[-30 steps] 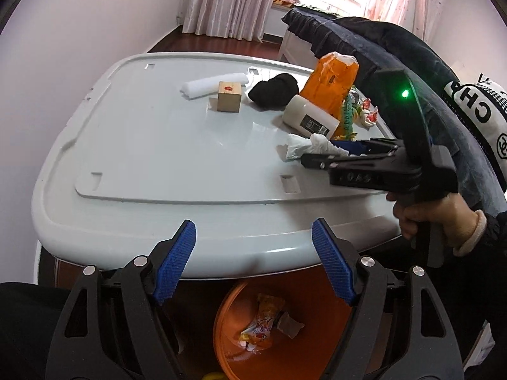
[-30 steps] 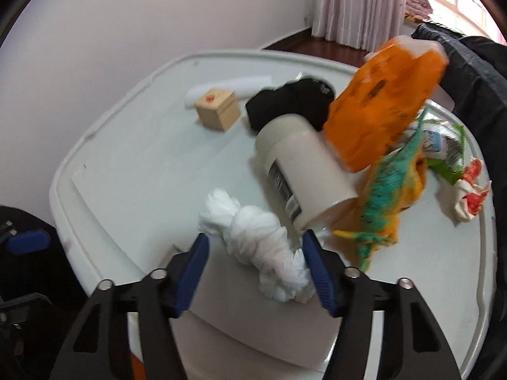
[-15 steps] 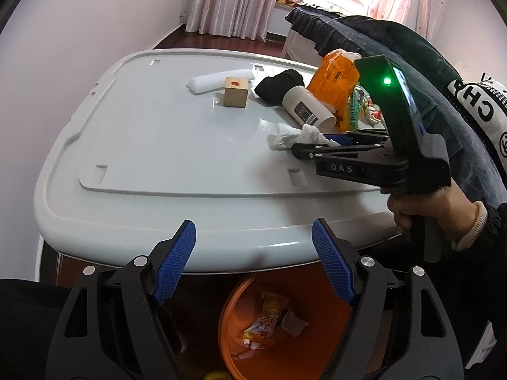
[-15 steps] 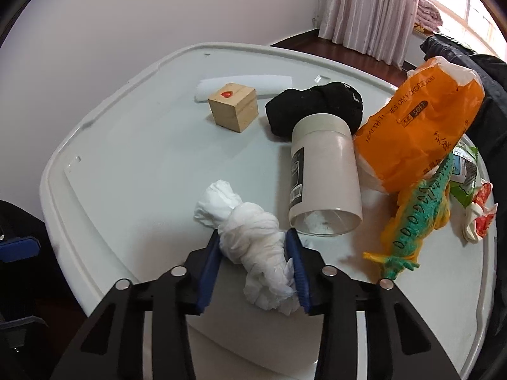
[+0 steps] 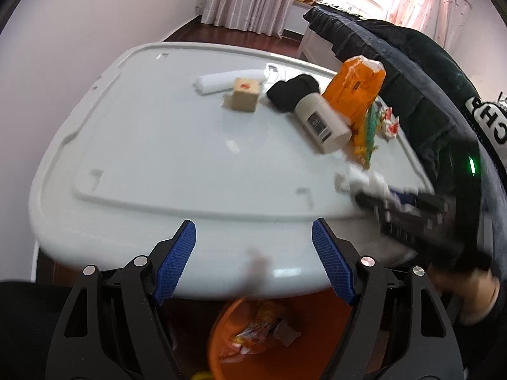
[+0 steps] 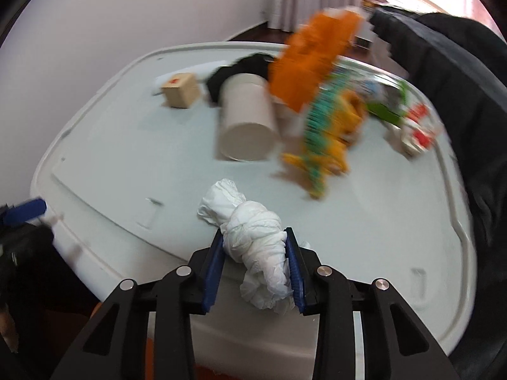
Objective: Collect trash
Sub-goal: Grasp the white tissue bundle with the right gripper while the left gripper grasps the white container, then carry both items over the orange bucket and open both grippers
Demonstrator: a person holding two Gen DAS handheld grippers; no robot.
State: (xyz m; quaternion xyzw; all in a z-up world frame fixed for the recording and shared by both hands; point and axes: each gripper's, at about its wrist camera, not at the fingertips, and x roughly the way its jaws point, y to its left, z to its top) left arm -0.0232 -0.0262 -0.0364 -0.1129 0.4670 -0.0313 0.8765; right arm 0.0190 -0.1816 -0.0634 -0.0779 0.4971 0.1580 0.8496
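At bottom centre, the right hand-held gripper (image 6: pixel 255 266) has just clamped the tissue wad (image 6: pixel 253 237) and lifted it off the tabletop (image 6: pixel 126 158), ready for the orange bin (image 5: pixel 317 332); the left hand-held gripper (image 5: pixel 253 262) stays apart.

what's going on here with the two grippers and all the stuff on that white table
A person is clearing trash off a white table. The right gripper has its jaws shut on a crumpled white tissue near the table's front edge. The left gripper is open and holds nothing, hanging over an orange bin that already contains wrappers. A white jar, wooden block and orange bag sit on the table.
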